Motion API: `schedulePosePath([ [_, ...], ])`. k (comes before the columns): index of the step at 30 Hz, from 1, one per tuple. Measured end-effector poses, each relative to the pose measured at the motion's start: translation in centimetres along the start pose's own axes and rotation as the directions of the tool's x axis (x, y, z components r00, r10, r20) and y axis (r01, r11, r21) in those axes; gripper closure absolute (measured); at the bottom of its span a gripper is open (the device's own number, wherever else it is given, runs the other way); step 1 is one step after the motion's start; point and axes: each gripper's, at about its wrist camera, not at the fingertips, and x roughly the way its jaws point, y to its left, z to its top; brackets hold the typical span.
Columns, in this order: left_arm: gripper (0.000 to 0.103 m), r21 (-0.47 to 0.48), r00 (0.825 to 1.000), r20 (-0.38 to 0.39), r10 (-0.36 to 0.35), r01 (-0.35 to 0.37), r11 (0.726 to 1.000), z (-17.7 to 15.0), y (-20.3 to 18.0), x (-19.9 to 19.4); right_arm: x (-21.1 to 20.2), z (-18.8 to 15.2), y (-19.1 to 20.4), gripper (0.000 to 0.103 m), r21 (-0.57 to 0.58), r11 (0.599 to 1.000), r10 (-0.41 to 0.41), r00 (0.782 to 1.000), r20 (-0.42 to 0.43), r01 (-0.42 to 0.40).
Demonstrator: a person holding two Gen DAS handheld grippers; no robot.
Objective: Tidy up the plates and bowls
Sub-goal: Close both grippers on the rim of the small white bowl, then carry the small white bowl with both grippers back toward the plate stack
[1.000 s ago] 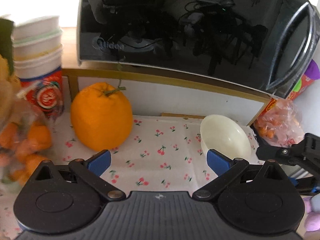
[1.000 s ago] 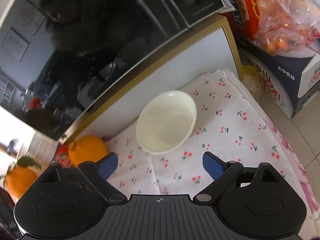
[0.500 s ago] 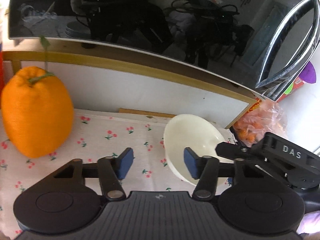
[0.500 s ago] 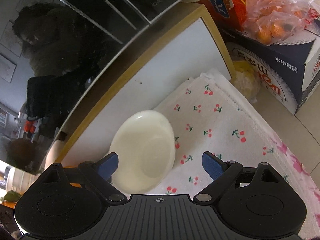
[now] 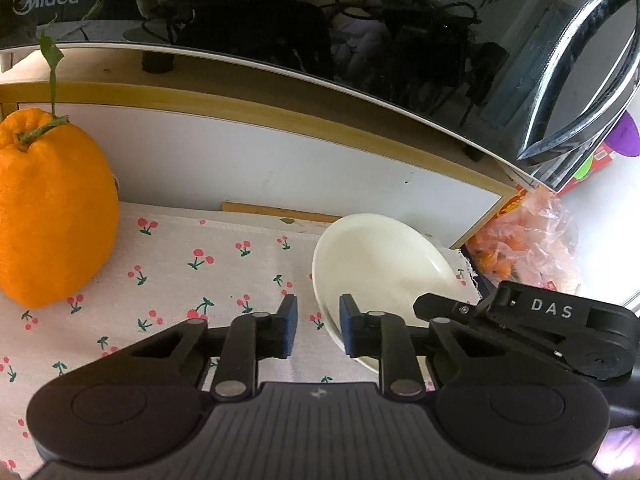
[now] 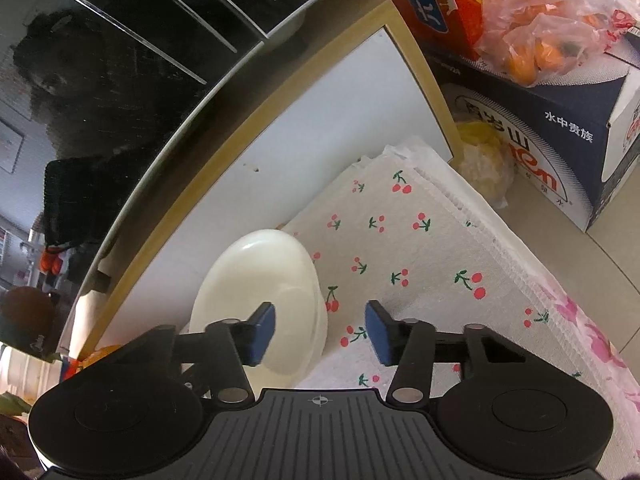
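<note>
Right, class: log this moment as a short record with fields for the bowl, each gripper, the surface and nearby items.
bowl: cream bowl, tilted on cloth
left gripper: left gripper, jaws straddling bowl's near rim, narrow gap
right gripper: right gripper, jaws partly open astride bowl's rim
surface: cherry-print cloth
nearby: large orange, microwave above

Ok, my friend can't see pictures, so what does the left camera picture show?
The left claw is straddling the near rim of a cream bowl on a cherry-print cloth, its jaws not yet shut. The right claw reaches in from the right, and a big orange stands at the left.
</note>
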Motion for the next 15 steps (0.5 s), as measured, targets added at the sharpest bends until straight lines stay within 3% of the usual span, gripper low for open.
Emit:
schedulePosePath([
  [10, 0.093, 0.017, 1.000, 0.009, 0.009, -0.009, 1.000, 0.0, -0.7, 0.3, -0.3, -0.3, 0.5, 0.087, -0.034, 0.999, -0.013, 1.000, 0.021, 0.014],
  [15, 0.094, 0.029, 1.000, 0.021, 0.022, -0.023, 0.999, -0.1, -1.1, 0.5, -0.4, -0.4, 0.8, 0.092, -0.052, 0.999, -0.012, 1.000, 0.024, 0.013],
])
